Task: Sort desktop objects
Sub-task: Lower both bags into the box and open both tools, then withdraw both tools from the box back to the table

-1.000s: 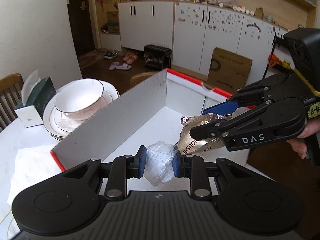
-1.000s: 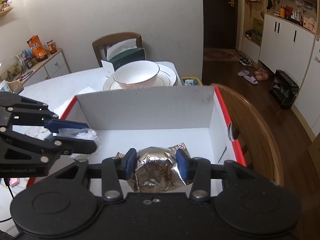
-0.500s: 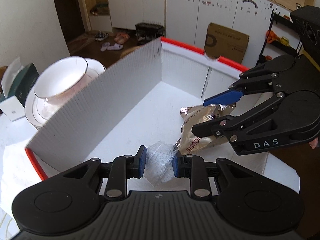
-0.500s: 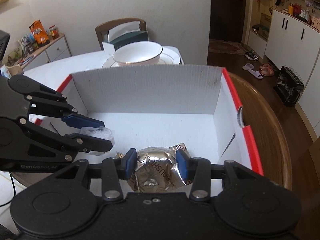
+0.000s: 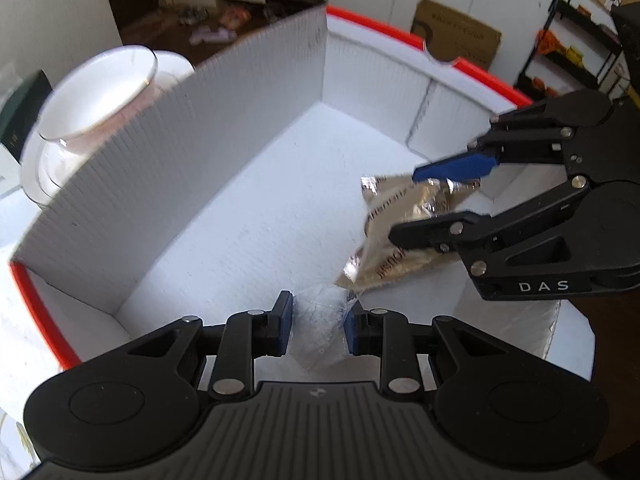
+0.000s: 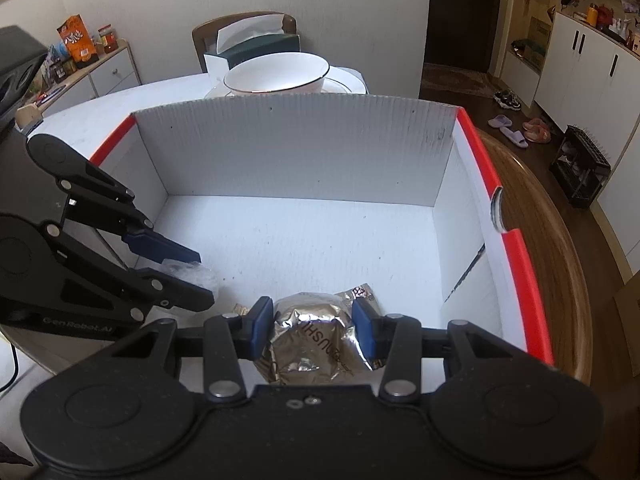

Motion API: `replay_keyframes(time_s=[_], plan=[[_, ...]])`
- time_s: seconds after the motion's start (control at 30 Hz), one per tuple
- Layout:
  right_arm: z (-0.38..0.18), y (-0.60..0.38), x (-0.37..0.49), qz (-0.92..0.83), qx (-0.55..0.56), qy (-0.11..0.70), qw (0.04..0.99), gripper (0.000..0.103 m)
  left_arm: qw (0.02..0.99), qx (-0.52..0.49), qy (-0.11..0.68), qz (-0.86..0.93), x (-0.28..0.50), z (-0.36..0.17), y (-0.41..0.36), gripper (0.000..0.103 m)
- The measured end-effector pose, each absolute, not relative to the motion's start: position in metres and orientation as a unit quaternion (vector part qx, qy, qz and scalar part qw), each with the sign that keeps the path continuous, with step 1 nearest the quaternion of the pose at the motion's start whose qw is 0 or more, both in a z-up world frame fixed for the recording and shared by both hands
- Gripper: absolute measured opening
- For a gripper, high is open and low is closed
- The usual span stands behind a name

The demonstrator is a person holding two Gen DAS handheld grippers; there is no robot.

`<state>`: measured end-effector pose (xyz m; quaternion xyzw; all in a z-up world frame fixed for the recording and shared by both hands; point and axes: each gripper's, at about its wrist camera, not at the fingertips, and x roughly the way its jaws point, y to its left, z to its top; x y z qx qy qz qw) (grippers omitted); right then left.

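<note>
Hovering inside the white box (image 6: 304,152), the right gripper (image 6: 313,330) clamps a foil packet (image 6: 310,344) and the left gripper (image 5: 318,328) pinches a clear plastic bag (image 5: 322,334). Both loads seem just above the floor, so next comes releasing all 2.

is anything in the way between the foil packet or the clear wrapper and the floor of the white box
Nothing visible. The right claw holds the foil packet and the left claw the clear wrapper, both already inside the white box, over a bare floor.
</note>
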<state>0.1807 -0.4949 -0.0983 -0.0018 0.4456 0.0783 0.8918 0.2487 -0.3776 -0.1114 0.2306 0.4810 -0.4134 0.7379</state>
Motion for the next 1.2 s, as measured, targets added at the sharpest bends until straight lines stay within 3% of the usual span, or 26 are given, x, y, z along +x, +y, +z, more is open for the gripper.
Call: replay_keyframes(time_s=[0.4, 0.7, 0.77, 0.83, 1.1, 1.2], plan=[[-0.098, -0.493, 0.180, 0.077, -0.009, 0.457, 0.886, 0.045, 0.731, 0.237, 0.491, -0.411, 0.248, -0.111, -0.377, 0.025], [-0.086, -0.492, 0.175, 0.082, -0.006, 0.447, 0.891, 0.055, 0.745, 0.222, 0.484, -0.402, 0.244, -0.101, -0.368, 0.032], [-0.082, -0.491, 0.173, 0.083, -0.005, 0.441, 0.894, 0.063, 0.749, 0.219, 0.479, -0.403, 0.242, -0.098, -0.365, 0.039], [-0.078, -0.490, 0.171, 0.085, -0.005, 0.434, 0.897, 0.064, 0.754, 0.213, 0.471, -0.404, 0.240, -0.094, -0.362, 0.053], [-0.066, -0.490, 0.162, 0.091, -0.002, 0.422, 0.902, 0.065, 0.765, 0.196, 0.456, -0.410, 0.230, -0.079, -0.354, 0.054], [-0.061, -0.491, 0.158, 0.093, -0.001, 0.416, 0.904, 0.073, 0.771, 0.185, 0.450, -0.411, 0.225, -0.073, -0.351, 0.054]])
